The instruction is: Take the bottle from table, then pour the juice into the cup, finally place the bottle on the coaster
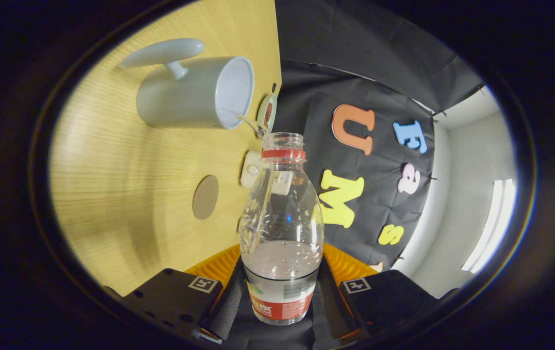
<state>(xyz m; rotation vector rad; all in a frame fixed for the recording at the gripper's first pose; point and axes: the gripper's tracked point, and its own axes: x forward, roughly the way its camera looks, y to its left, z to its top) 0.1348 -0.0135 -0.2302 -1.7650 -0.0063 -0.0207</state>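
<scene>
The pale grey-green glazed ceramic cup (192,92), smooth, cylindrical and with a curved handle, stands on the light wood-grain desk (112,194), its mouth just beside the neck of the bottle. A flat round brown coaster (205,197) lies on the desk between the cup and the fingers. The clear ribbed plastic bottle (281,228) with a red neck ring is tilted, and a thin stream runs from its open mouth to the cup's rim. The hand-held gripper (281,299) is clamped on the bottle's labelled base, both fingers pressing its sides. The stream meets the very edge; a slight wobble could spill juice onto the desk, and the slick thin plastic could slip
</scene>
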